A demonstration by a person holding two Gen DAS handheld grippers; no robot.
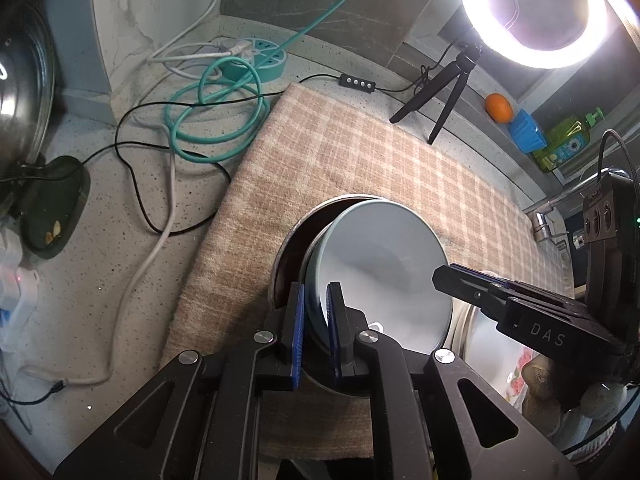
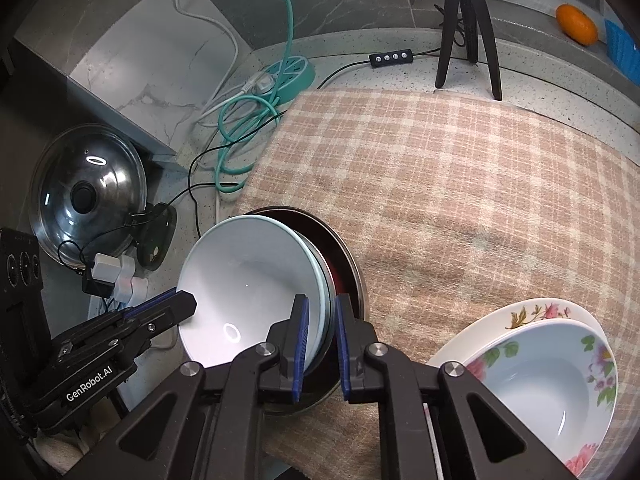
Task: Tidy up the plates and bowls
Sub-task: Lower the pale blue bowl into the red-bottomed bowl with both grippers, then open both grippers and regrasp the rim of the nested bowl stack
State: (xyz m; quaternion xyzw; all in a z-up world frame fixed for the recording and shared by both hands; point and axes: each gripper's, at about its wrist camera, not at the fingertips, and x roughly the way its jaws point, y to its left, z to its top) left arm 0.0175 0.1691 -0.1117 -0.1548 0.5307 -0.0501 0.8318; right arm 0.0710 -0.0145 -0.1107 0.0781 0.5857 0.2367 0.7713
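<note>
While the left wrist view looks along the left gripper (image 1: 316, 332), its blue pads pinch the near rim of the pale blue bowl (image 1: 384, 256), tilted in the steel pan (image 1: 286, 248) on the checked cloth (image 1: 360, 152). From the right wrist view, the right gripper (image 2: 320, 344) straddles the opposite rim, jaws slightly parted; flowered plates (image 2: 560, 360) lie beside it, with open cloth beyond.
</note>
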